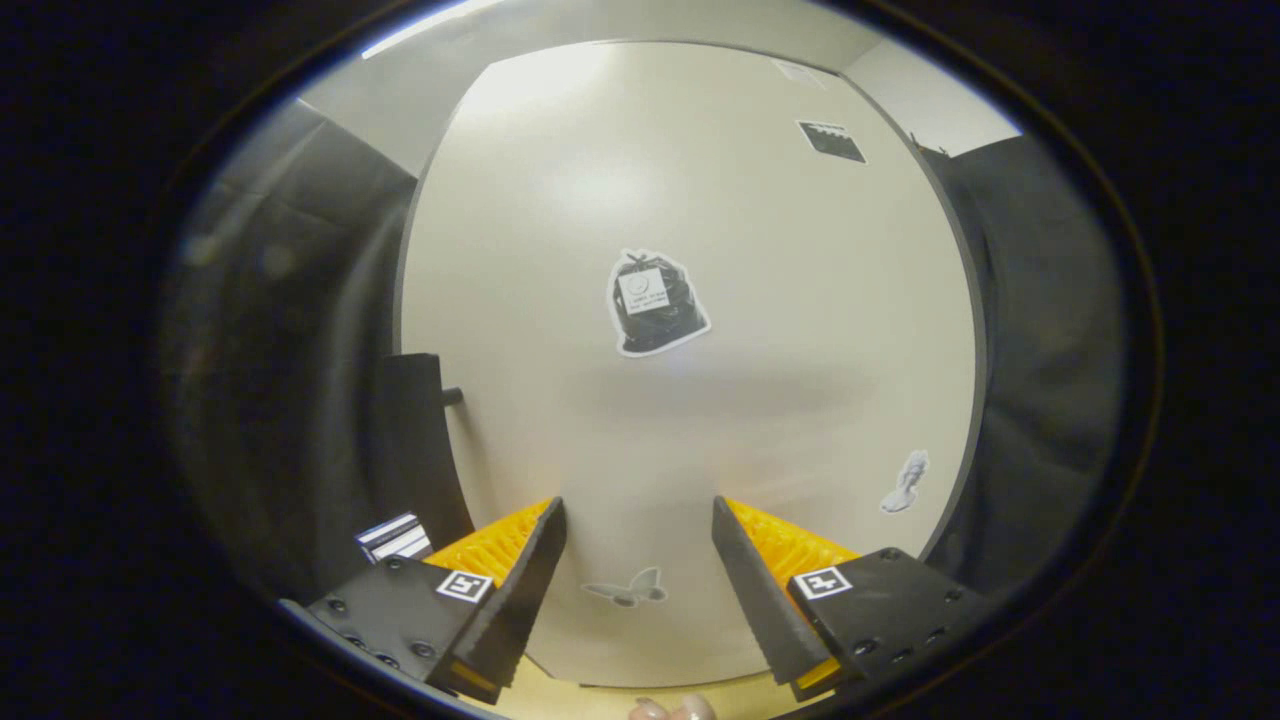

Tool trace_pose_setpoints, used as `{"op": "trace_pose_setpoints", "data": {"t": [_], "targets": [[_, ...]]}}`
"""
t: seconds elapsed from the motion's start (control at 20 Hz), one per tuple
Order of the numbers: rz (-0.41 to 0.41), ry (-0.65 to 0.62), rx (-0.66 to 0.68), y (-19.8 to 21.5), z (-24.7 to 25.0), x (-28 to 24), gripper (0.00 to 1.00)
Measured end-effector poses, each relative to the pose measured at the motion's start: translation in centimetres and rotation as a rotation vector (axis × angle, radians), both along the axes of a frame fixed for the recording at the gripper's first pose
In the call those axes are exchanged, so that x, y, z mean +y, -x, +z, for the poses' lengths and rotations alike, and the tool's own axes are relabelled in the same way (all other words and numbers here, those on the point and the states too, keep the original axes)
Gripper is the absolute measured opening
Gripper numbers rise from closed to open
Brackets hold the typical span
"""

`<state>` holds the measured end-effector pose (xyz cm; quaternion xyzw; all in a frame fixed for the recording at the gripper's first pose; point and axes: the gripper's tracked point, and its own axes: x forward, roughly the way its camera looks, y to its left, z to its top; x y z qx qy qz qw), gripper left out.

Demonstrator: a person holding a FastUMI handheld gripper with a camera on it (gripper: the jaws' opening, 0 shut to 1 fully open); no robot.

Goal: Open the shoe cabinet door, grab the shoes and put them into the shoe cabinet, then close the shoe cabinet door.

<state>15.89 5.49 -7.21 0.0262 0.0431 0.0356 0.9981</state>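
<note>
Cream-white, smooth, flat shoe cabinet door panel [690, 200] stands shut just ahead of the fingers [639, 590], which are spread wide and empty; judged rigid and slick, best gripped at the small dark handle [452, 396] left of the fingers.

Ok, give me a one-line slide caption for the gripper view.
Open gripper facing the closed pale cabinet door, decorated with a bag sticker and a butterfly sticker between the fingers.
</note>
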Motion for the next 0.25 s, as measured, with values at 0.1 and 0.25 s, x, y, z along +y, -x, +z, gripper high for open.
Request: {"op": "trace_pose_setpoints", "data": {"t": [0.1,0.25], "targets": [[-0.008,0.020,-0.005,-0.03,-0.14,-0.04,0.94],[-0.004,0.030,-0.023,-0.17,0.04,-0.05,0.94]]}}
